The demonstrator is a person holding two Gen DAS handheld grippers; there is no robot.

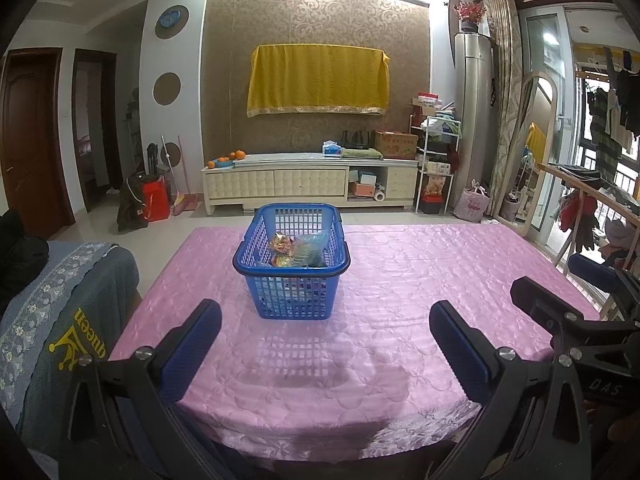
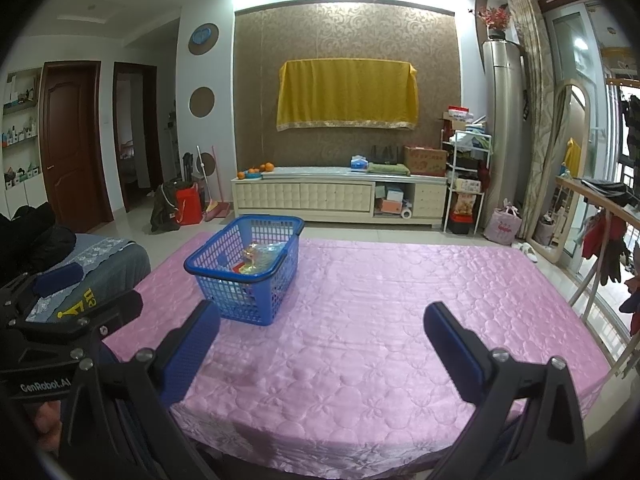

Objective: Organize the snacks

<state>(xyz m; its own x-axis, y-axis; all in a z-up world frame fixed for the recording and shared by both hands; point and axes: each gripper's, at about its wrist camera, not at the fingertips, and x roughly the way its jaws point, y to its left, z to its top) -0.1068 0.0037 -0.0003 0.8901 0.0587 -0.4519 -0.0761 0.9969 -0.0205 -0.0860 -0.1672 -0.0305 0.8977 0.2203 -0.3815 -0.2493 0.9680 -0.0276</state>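
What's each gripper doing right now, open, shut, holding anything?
Left gripper: open, holding nothing, above the pink tablecloth.
Right gripper: open, holding nothing; the blue basket of snacks sits ahead.

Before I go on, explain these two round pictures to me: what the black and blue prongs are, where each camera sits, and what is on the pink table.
No robot arm here: a person holds a two-finger gripper in each hand, each carrying a fisheye camera looking forward along its fingers. One picture comes from the left gripper, the other from the right gripper. The blue-padded prongs are their jaws; both stand wide apart and hold nothing. On the pink tablecloth sits a blue basket with snack packets already inside. Each view catches the other gripper at its edge.
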